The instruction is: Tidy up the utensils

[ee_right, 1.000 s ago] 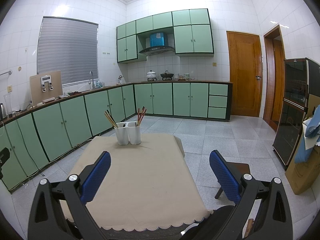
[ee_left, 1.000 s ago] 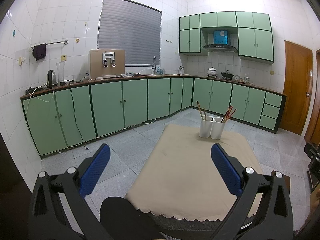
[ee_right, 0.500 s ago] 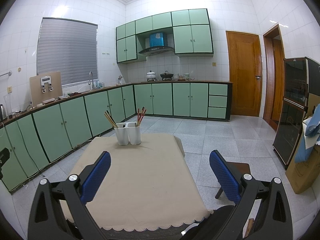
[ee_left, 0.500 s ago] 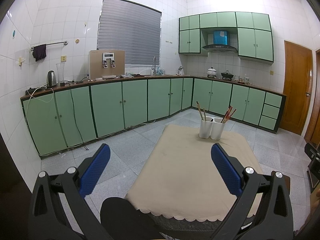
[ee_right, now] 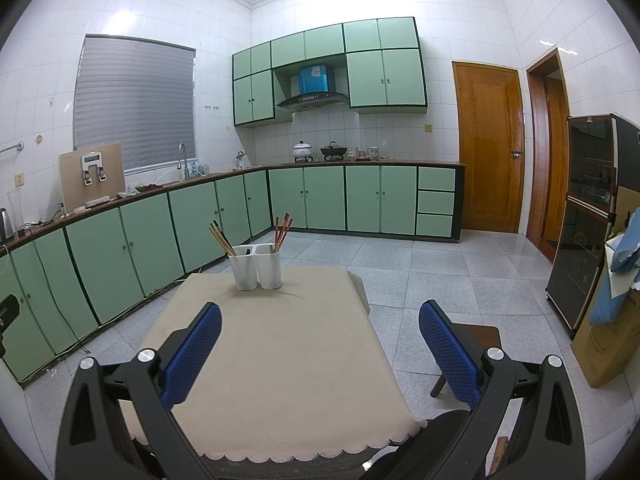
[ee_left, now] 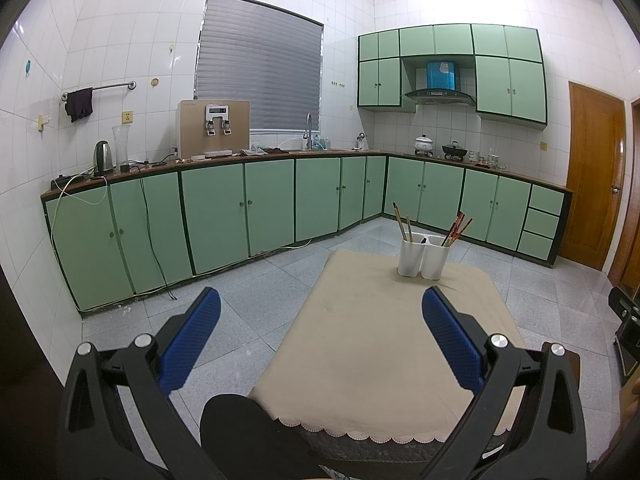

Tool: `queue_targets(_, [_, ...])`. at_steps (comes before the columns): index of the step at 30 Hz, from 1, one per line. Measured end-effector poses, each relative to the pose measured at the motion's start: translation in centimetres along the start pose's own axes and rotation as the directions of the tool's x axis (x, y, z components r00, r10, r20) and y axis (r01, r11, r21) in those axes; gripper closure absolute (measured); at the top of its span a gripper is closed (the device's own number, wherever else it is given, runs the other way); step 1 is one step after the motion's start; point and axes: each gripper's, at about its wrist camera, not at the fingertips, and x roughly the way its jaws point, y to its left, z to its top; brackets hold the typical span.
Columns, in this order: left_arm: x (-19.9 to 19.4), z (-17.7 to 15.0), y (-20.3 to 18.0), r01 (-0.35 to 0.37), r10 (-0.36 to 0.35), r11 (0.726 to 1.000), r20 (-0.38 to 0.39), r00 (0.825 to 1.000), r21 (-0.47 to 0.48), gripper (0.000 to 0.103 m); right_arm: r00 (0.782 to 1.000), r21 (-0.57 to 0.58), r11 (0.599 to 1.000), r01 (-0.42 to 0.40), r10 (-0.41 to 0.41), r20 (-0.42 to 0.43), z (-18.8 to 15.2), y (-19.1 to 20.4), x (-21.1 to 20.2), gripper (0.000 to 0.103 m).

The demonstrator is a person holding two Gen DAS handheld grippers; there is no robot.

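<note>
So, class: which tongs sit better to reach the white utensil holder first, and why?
Probably the right tongs: in their view the utensil holder sits nearly centred ahead. For the left tongs it lies off to the right. Both are open and empty.

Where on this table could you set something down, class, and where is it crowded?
The beige tablecloth lies bare from its scalloped near edge up to the white utensil holder. Strips left and right of the holder are bare too. Only the far middle is crowded, where the holder stands with its chopsticks.

No visible change since earlier frames
</note>
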Motion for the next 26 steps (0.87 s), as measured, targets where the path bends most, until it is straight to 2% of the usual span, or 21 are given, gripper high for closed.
queue_targets(26, [0.09,0.27,0.00,0.003,-0.003,1.000,-0.001,1.000,-0.001,0.005,1.000,-0.003,1.000,-0.005,0.005,-0.004,-0.49,0.11,0.05,0.006])
